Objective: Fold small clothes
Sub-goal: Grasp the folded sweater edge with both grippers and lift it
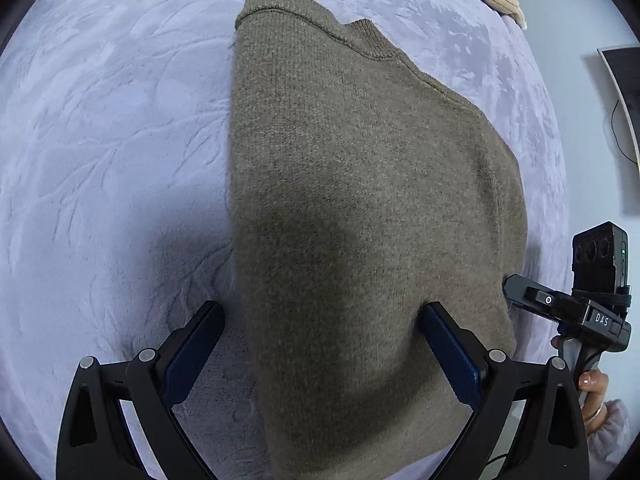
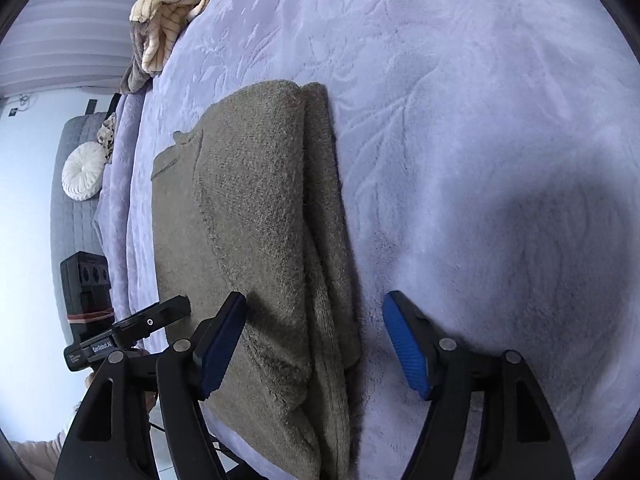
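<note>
Both your left gripper [image 1: 320,354] and right gripper [image 2: 314,344] stand released over the half-folded olive-brown knitted sweater [image 1: 360,200]; next, pinch its lower-frame hem.

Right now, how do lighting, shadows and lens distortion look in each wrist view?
Left wrist view: sharp, strong fisheye bend, a dark shadow across the brown sweater and the lilac blanket. Right wrist view: equally bowed and sharp, soft even light, one broad shadow on the blanket at right; no glare in either.
</note>
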{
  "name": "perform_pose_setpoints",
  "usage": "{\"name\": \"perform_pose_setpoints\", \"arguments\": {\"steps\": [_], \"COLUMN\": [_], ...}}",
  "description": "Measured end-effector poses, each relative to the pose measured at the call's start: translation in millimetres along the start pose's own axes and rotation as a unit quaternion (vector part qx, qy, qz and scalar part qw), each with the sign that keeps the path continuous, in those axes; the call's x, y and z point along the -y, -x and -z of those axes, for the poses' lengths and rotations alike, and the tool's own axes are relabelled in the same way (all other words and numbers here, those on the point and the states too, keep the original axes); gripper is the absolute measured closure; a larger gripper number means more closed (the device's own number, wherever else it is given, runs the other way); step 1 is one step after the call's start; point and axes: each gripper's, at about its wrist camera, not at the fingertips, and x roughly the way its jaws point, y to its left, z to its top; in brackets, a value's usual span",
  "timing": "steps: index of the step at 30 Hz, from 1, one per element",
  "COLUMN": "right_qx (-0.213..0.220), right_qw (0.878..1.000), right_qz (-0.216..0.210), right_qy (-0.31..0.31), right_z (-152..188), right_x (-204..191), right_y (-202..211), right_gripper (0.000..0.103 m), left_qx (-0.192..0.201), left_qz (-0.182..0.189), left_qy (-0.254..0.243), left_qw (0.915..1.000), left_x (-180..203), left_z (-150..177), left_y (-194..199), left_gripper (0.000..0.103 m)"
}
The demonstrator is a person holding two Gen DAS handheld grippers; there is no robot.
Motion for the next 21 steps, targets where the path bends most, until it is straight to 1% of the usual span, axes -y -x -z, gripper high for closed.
{"name": "perform_pose_setpoints", "arguments": {"steps": [1, 4, 7, 9, 12, 13, 14, 15, 16, 17, 18, 19, 20, 21], "right_qx": [-0.003, -0.013, -0.028, -0.033, -0.028, -0.027, -0.026, -0.026, -0.025, -0.022, -0.018, -0.015, -0.011, -0.01], "right_qw": [1.0, 0.999, 0.998, 0.998, 0.998, 0.998, 0.999, 0.998, 0.998, 0.998, 0.997, 0.997, 0.996, 0.995], "right_qz": [-0.007, -0.043, -0.038, -0.039, -0.049, -0.048, -0.044, -0.046, -0.056, -0.063, -0.073, -0.081, -0.09, -0.098], "right_qy": [0.005, 0.025, 0.039, 0.036, 0.02, 0.017, 0.016, 0.017, 0.014, 0.012, 0.011, 0.011, 0.009, 0.006], "right_z": [-3, -8, -14, -17, -19, -19, -19, -17, -16, -15, -14, -13, -12, -11], "right_x": [-2, -12, -17, -15, -12, -13, -14, -16, -17, -18, -21, -24, -28, -30], "right_y": [-2, -8, -21, -30, -36, -36, -36, -36, -35, -32, -29, -26, -23, -21], "right_gripper": [0.027, 0.027, 0.027, 0.027, 0.027, 0.029, 0.038, 0.046, 0.058, 0.066, 0.068, 0.07, 0.071, 0.071], "left_qx": [0.001, 0.001, -0.003, -0.003, -0.002, 0.002, 0.008, 0.015, 0.02, 0.025, 0.029, 0.031, 0.032, 0.032], "left_qz": [0.003, 0.009, -0.007, 0.0, 0.001, -0.002, -0.006, -0.008, -0.007, -0.006, -0.003, 0.003, 0.009, 0.017], "left_qy": [-0.004, -0.021, -0.035, -0.031, -0.023, -0.026, -0.031, -0.035, -0.037, -0.039, -0.04, -0.039, -0.039, -0.039], "left_qw": [1.0, 0.9997, 0.9994, 0.9995, 0.9997, 0.9997, 0.9995, 0.9993, 0.9991, 0.9989, 0.9988, 0.9988, 0.9987, 0.9986], "left_x": [3, 13, 19, 16, 15, 16, 19, 21, 23, 23, 23, 21, 20, 19], "left_z": [-2, -4, -4, -5, -7, -5, -4, -2, 0, 1, 2, 3, 3, 4], "left_y": [-1, -3, -11, -15, -16, -14, -12, -9, -5, -1, 3, 8, 13, 17], "left_gripper": [0.004, 0.004, 0.004, 0.001, 0.002, 0.003, 0.01, 0.019, 0.023, 0.032, 0.043, 0.047, 0.054, 0.056]}}
